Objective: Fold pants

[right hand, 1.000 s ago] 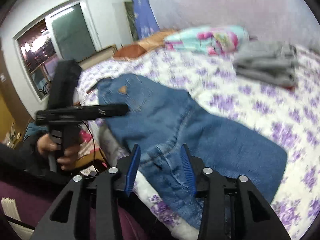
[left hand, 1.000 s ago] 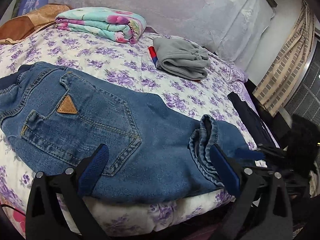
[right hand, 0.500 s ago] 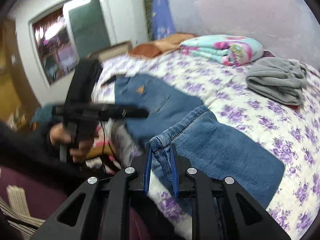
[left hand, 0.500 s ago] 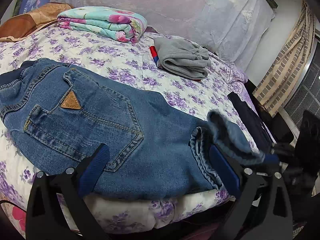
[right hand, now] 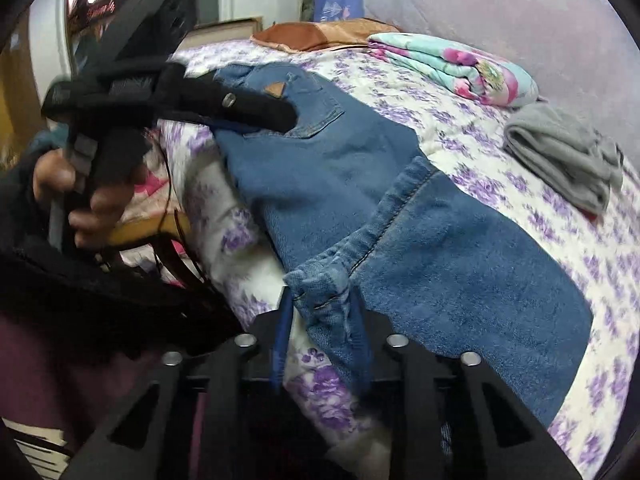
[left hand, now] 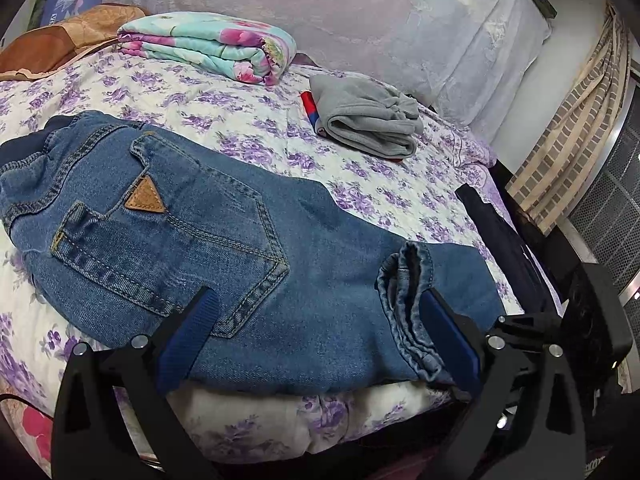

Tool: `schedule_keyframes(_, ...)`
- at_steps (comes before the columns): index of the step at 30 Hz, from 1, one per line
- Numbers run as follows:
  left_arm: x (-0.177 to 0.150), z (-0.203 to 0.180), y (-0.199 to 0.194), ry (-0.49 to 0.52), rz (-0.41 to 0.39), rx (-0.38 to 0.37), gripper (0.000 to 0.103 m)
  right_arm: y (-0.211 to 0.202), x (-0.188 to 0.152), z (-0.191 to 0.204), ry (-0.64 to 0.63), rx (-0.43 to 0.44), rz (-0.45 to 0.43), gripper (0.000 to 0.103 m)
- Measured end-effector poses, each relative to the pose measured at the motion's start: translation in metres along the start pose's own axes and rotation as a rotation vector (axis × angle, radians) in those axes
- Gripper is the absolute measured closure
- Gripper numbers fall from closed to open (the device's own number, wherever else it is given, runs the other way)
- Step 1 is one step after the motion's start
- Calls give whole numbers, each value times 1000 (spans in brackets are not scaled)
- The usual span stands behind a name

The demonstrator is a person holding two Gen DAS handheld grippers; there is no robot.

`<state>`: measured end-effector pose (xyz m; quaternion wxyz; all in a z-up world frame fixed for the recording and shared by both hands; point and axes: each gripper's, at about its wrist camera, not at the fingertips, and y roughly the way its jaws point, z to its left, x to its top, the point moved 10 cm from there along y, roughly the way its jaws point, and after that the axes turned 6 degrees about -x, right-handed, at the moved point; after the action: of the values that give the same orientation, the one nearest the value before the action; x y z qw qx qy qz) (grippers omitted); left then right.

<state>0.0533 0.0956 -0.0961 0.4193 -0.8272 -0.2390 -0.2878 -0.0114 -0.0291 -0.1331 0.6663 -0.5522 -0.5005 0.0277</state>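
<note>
Blue denim pants [left hand: 224, 236] lie across the near edge of the bed, back pocket up, waistband at the left. The leg end is folded back over the pants, its hem [left hand: 404, 292] bunched at the right. My left gripper [left hand: 320, 336] is open and empty, just above the pants' near edge. My right gripper [right hand: 320, 312] is shut on the bunched hem [right hand: 320, 284] of the folded leg of the pants [right hand: 440, 248]. The left gripper [right hand: 256, 112] shows in the right wrist view, over the pocket area.
A folded floral blanket [left hand: 212, 48] and folded grey clothing [left hand: 364, 120] lie further back on the purple-flowered bedspread [left hand: 248, 120]. A dark garment [left hand: 496, 232] hangs off the bed's right edge. A curtain [left hand: 572, 136] hangs at right. Brown fabric [left hand: 60, 40] lies at back left.
My right gripper closed on the leg hem, lifted it, and has now carried it down onto the pants. My left gripper stayed open and moved in slightly closer.
</note>
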Motion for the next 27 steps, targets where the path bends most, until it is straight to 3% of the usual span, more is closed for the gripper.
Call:
schedule_keyframes(4,-1,0,-2,-5,-5,-7,5,-31,16,-43,218,39,-116,87)
schedule_keyframes(7,-1,-2,-3,-12,-10,-14,5,-53,28,-69,329,15,-210,87)
schedule_keyframes(11,0,-1,-4,-11,-9,-12,5,-33,50,-49,295,39,-214,87)
schedule_keyframes(16,0,0,-9,-14,-12,-11,5,40,31,-1,179,90,-23,84)
schedule_keyframes(19,-3,3,-12,-16,-9,-13,5,30,29,6,107,77,-16,74)
schedule_keyframes(21,-3,3,-10,-14,-10,-6,5,14,30,5,106,105,-39,57)
schedule_keyframes(25,-3,3,-8,-11,-11,3,5,-32,52,-3,153,171,-177,58)
schedule_keyframes(27,-2,3,-9,-16,-12,3,5,-48,65,-32,259,175,-249,68)
